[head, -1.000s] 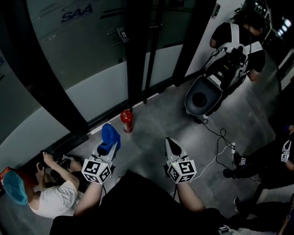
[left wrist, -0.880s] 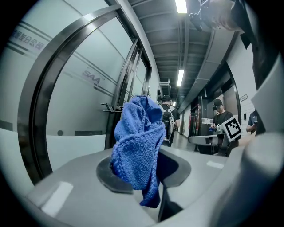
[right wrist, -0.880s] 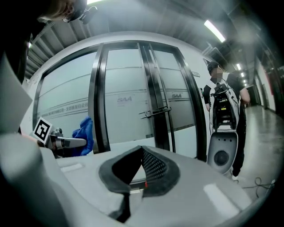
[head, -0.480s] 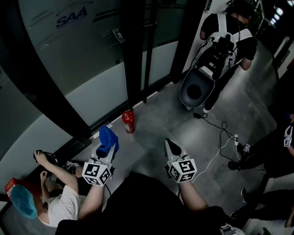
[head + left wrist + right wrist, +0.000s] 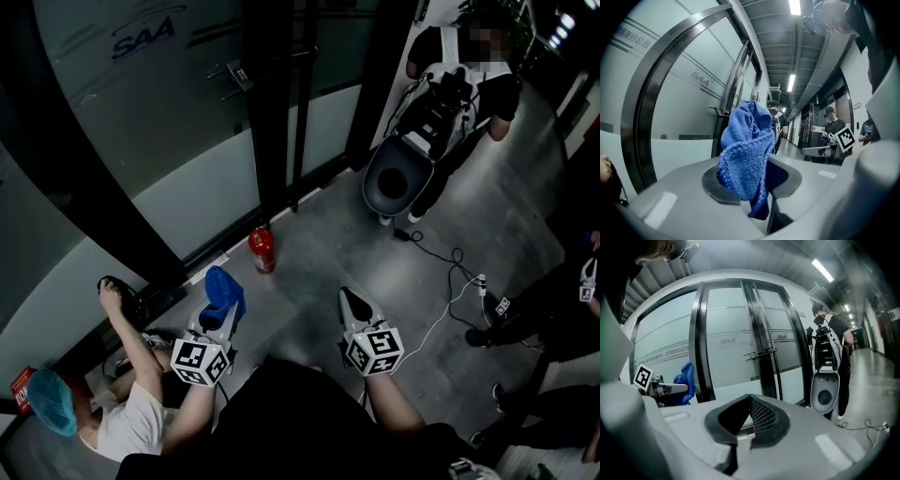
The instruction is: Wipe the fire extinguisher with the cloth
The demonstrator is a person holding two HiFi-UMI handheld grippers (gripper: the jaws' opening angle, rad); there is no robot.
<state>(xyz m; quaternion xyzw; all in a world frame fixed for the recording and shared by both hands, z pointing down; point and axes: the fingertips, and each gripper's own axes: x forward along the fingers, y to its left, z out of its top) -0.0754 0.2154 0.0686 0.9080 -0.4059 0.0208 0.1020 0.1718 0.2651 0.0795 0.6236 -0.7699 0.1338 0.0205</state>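
Fingers (image 5: 715, 187) of the left gripper (image 5: 219, 307) pinch the blue cloth (image 5: 225, 286), which is bunched upward. On the right gripper (image 5: 354, 302) the fingers are pressed together with nothing between. The fire extinguisher (image 5: 262, 249) stands upright on the floor (image 5: 309, 272), ahead of the left fingers — apart from them.

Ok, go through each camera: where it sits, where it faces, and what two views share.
Head view: on the person's head, looking steeply down at the floor and fire extinguisher; both forearms, left gripper and right gripper show.
Left gripper view: rides the left gripper, looks along its jaws, shut on the blue cloth, down a corridor.
Right gripper view: rides the right gripper, faces the glass door past its shut, empty jaws.
Shared: the blue cloth shows in both gripper views.
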